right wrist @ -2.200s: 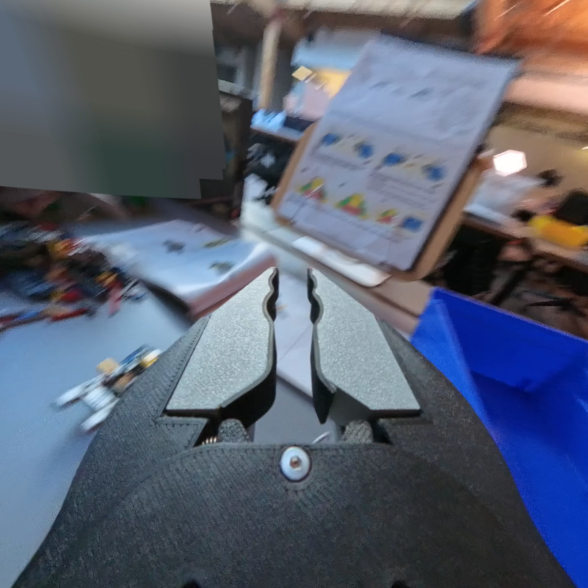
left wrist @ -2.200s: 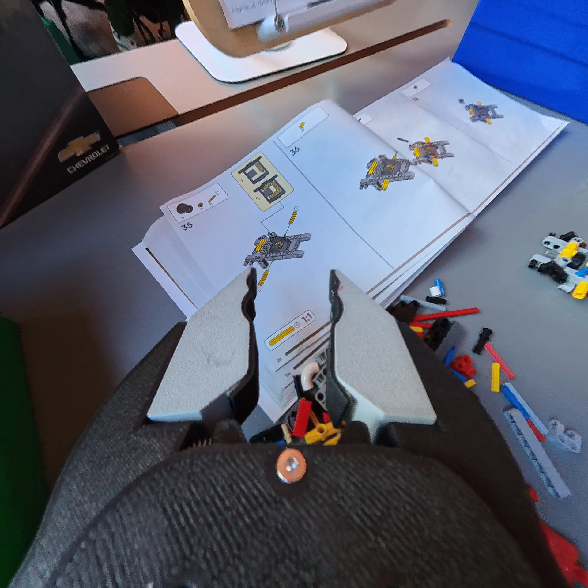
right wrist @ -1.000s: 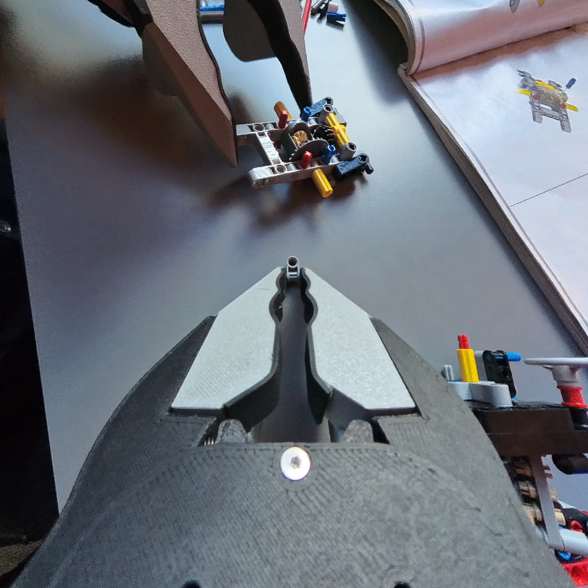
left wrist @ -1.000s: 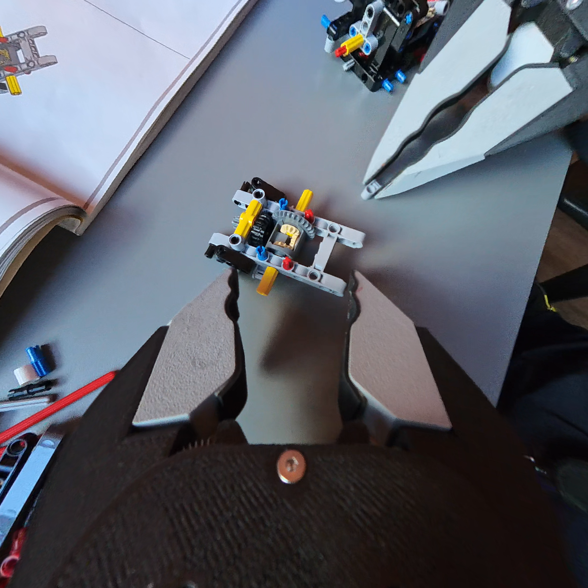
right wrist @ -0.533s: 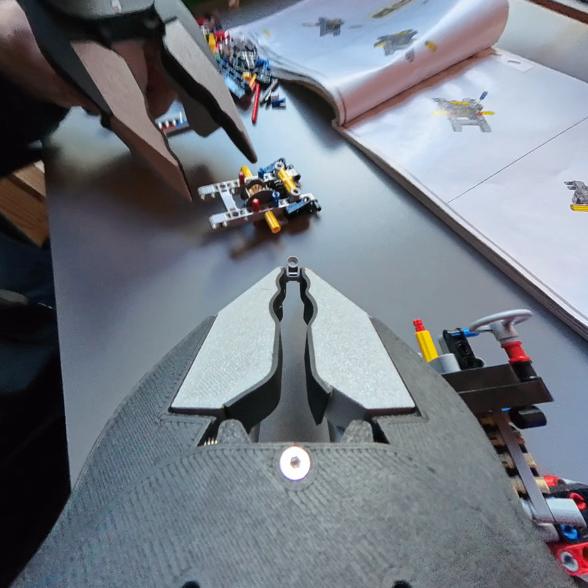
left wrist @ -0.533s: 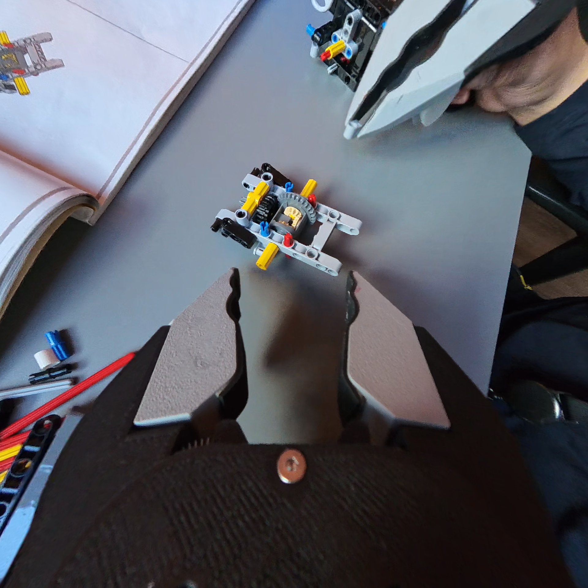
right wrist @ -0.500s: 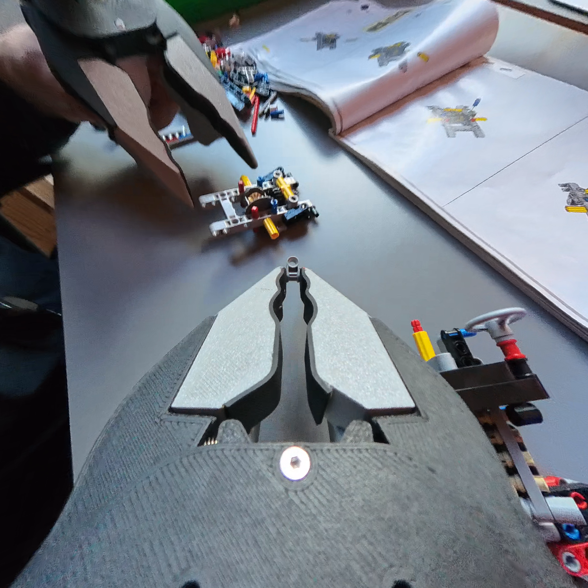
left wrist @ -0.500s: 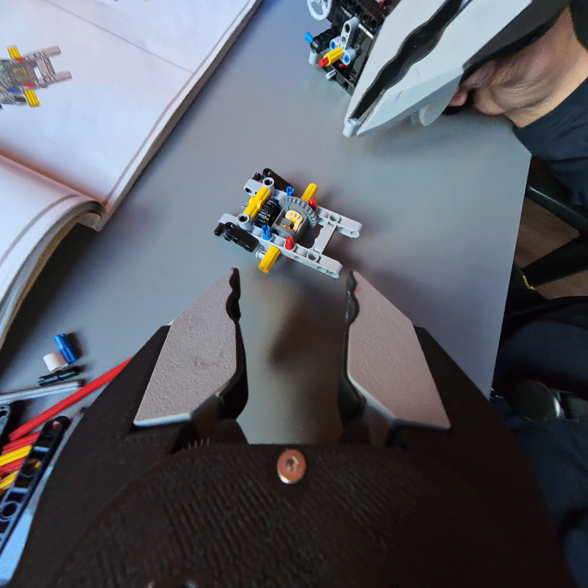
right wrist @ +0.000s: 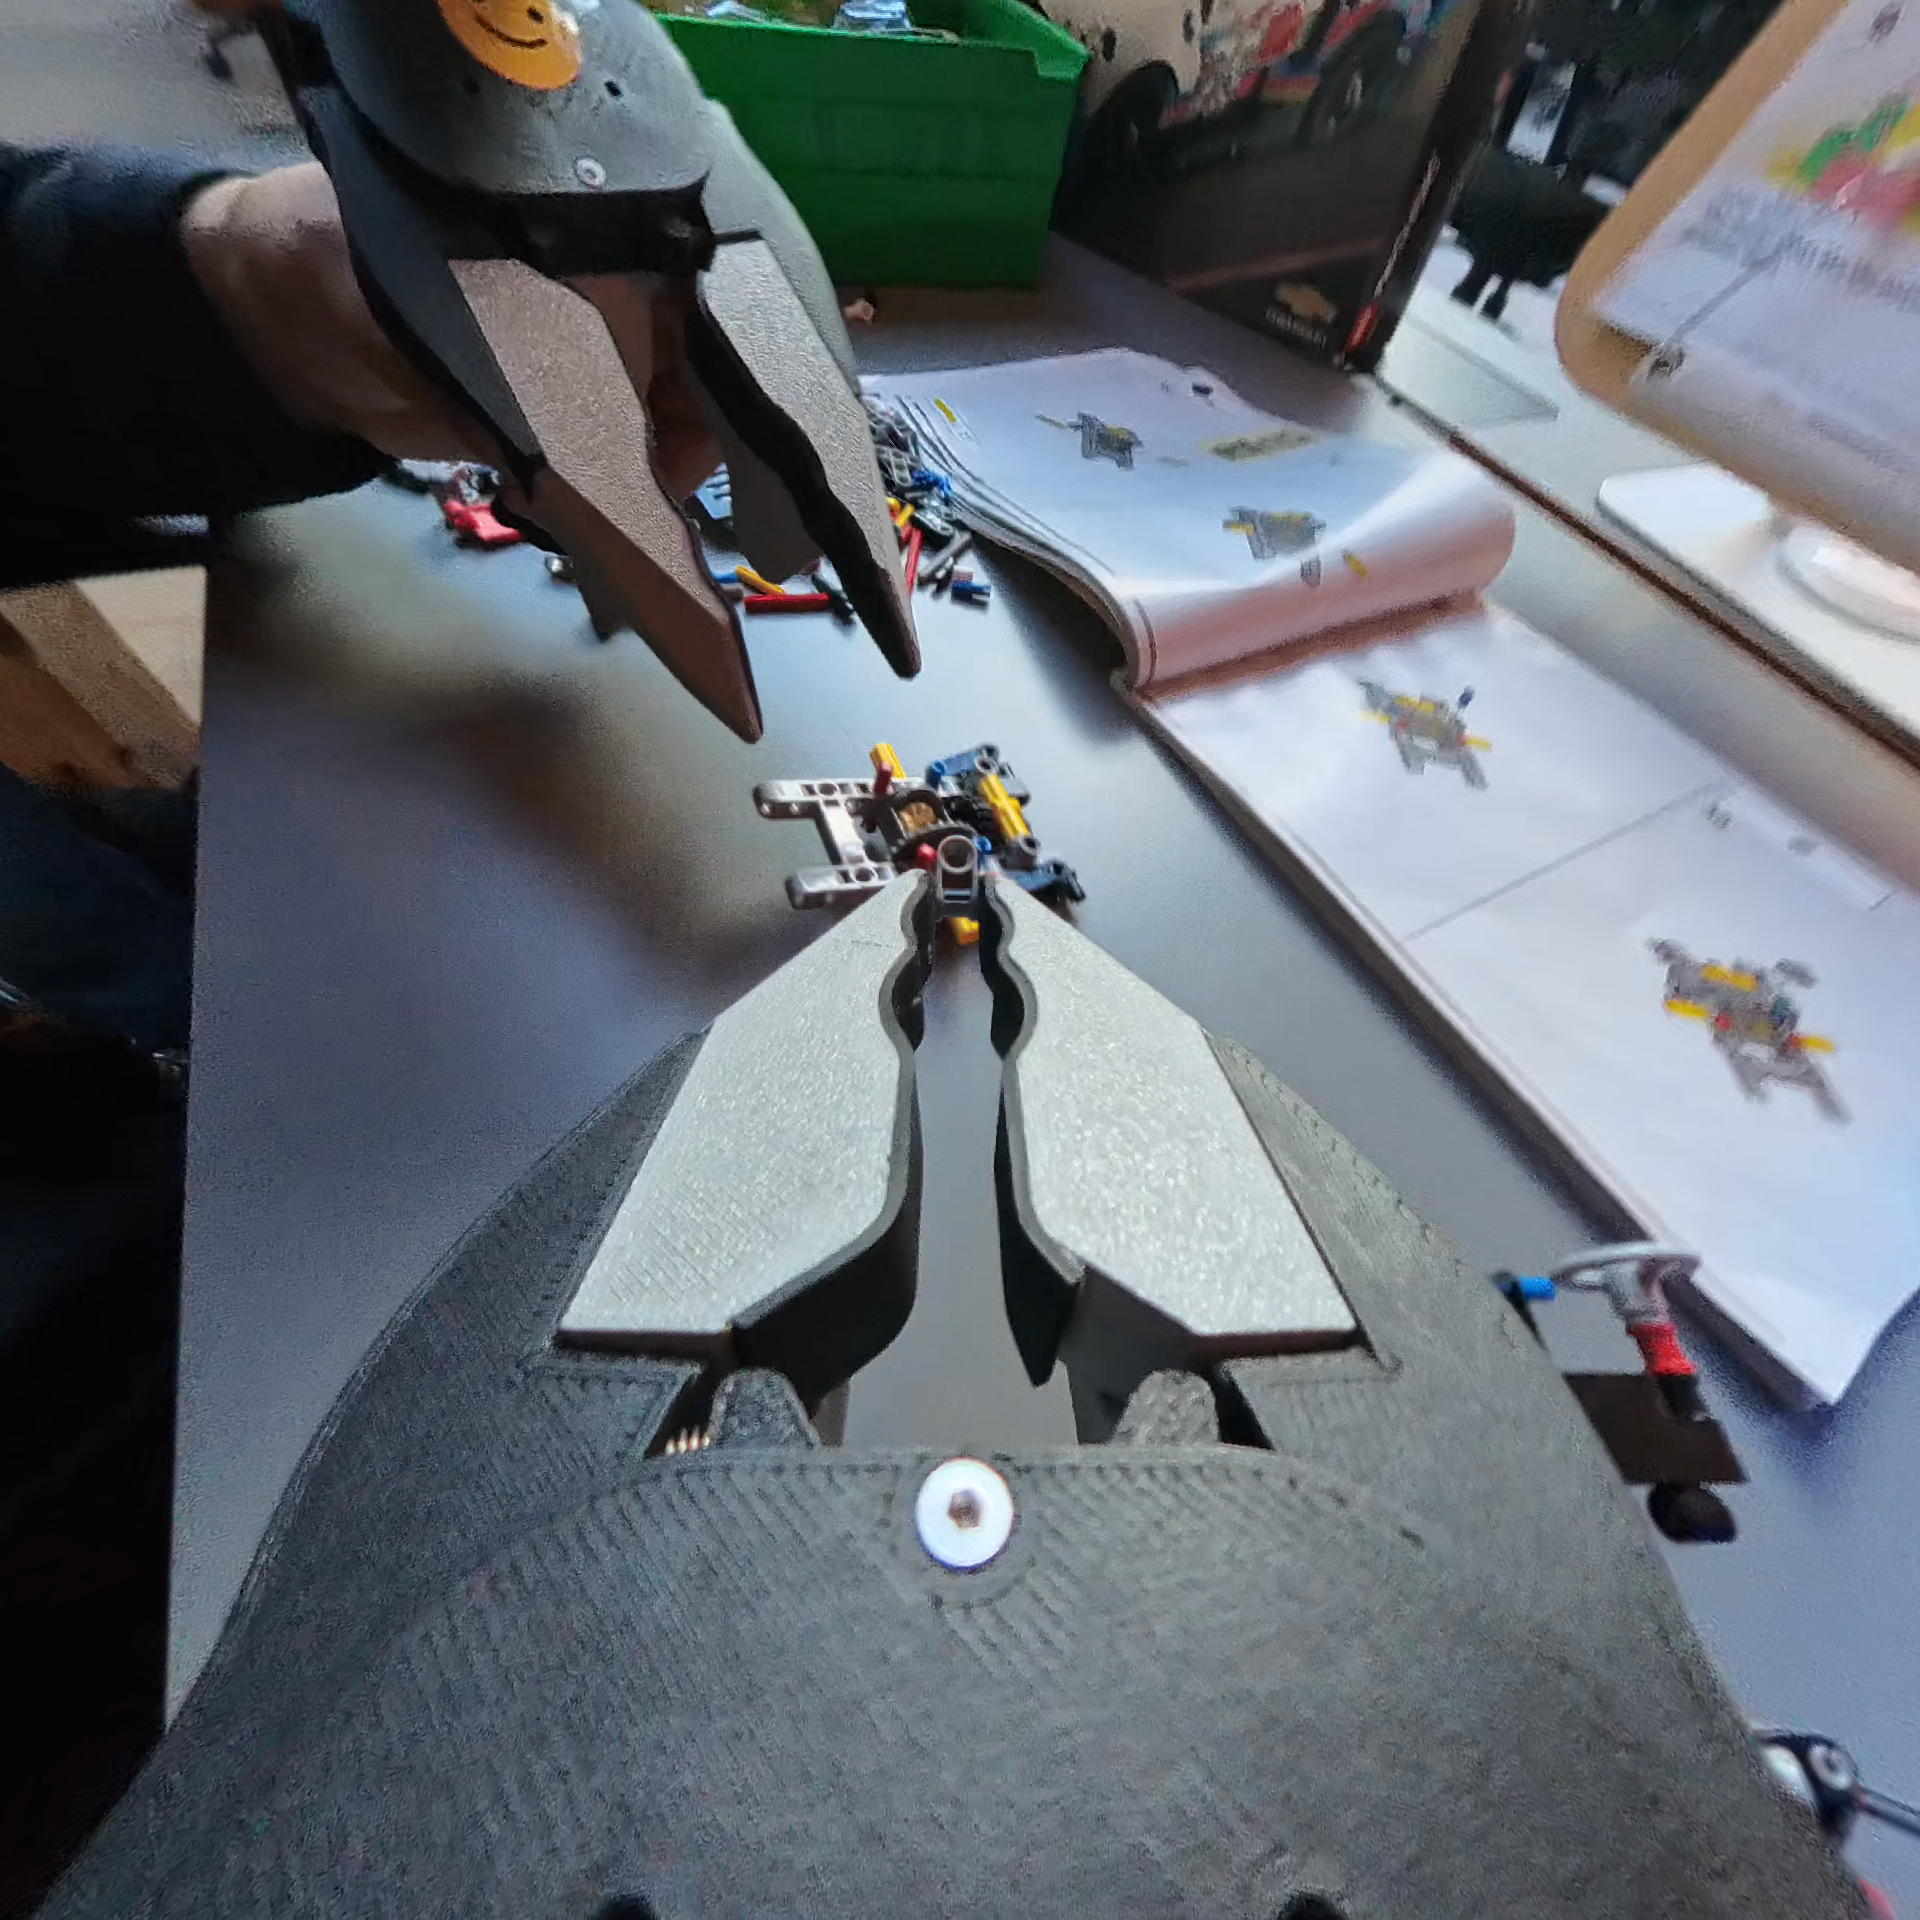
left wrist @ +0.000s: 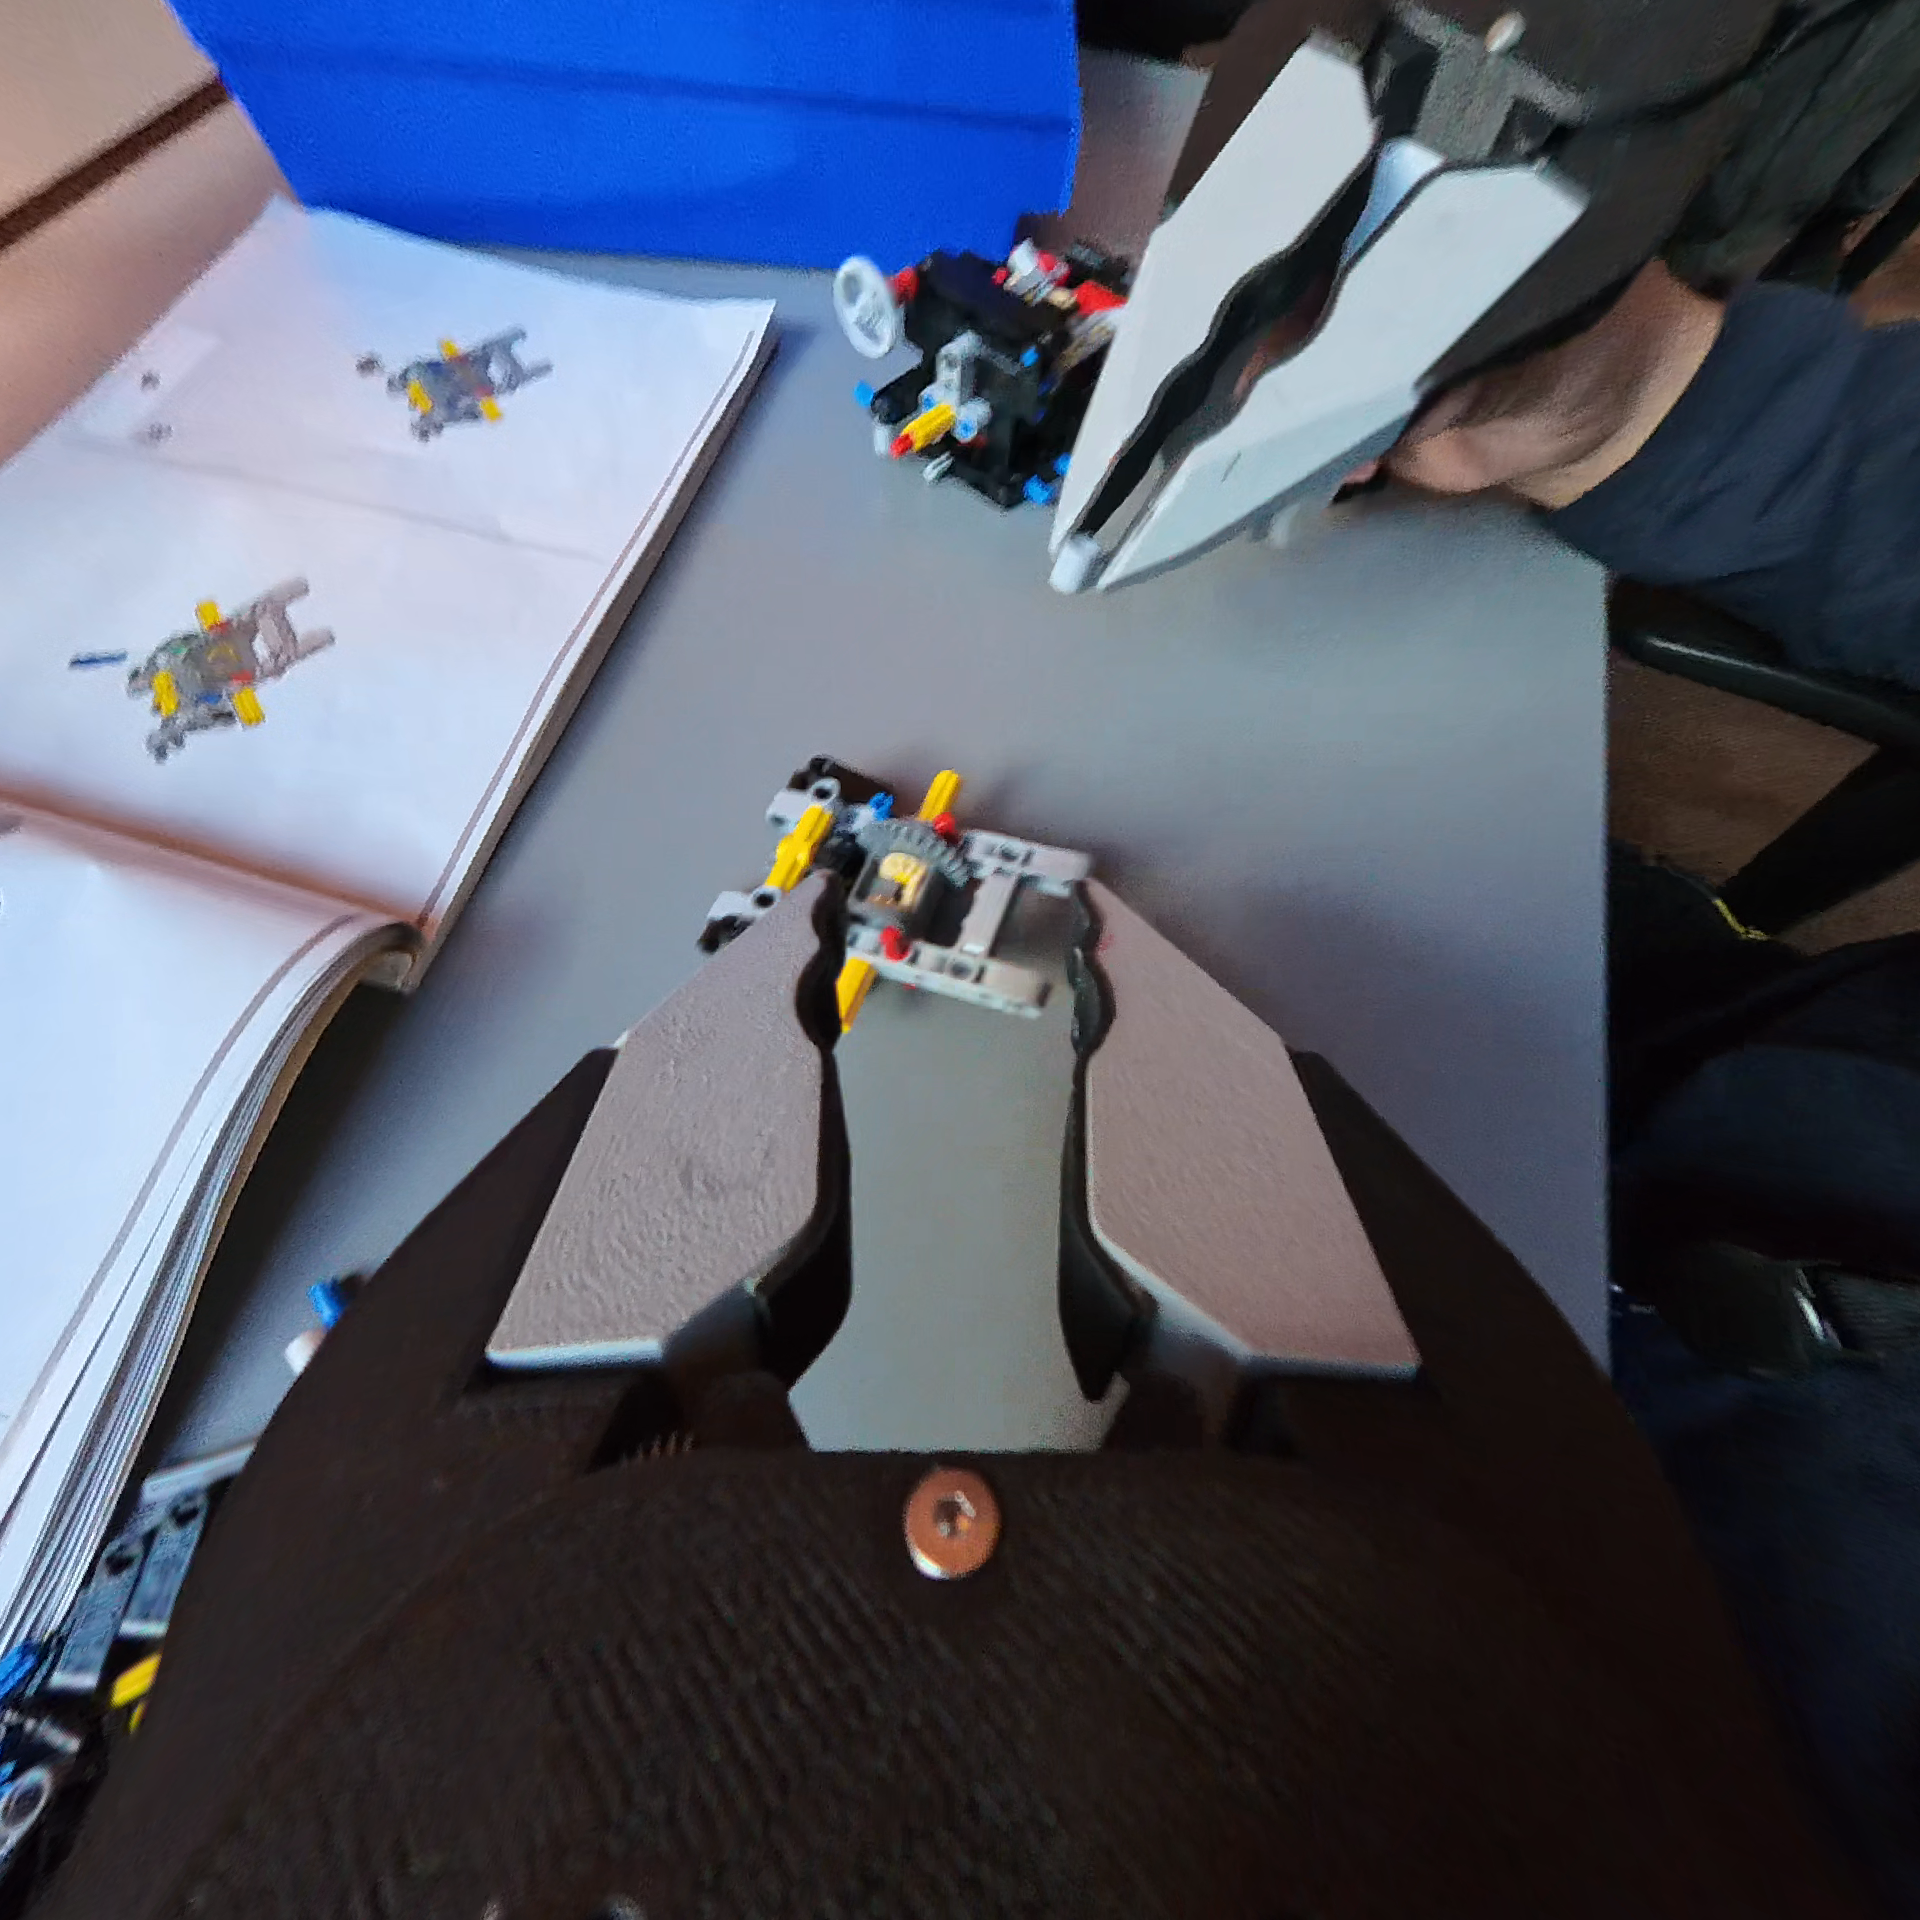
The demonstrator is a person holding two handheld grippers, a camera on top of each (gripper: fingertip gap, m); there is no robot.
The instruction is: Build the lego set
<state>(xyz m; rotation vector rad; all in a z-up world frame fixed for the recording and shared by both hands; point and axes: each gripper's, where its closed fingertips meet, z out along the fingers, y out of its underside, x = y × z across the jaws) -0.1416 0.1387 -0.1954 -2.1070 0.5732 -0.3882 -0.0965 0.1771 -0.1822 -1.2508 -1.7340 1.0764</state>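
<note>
A small grey frame assembly (left wrist: 914,883) with yellow axles, a gear and red and blue pins lies on the grey table (left wrist: 1299,779). My left gripper (left wrist: 951,904) is open and its tips straddle the assembly in its own view. The right wrist view shows that gripper (right wrist: 826,696) hovering just above the assembly (right wrist: 894,821), without touching it. My right gripper (right wrist: 956,899) is shut on a small grey connector piece (right wrist: 956,868), held just in front of the assembly. It also shows in the left wrist view (left wrist: 1075,556), beyond the assembly to the right.
An open instruction booklet (left wrist: 312,623) lies left of the assembly. A black car model (left wrist: 987,353) stands behind it, before a blue bin (left wrist: 623,104). Loose parts (right wrist: 831,582), a green bin (right wrist: 914,135) and a black box (right wrist: 1299,156) lie farther off. The table's edge (left wrist: 1600,935) is near. The tips of one gripper are about 7 cm away from the tips of the other.
My left gripper has narrowed its jaws and moved forward until its tips frame the assembly. My right gripper, still shut on the grey connector, has moved closer to the assembly.
</note>
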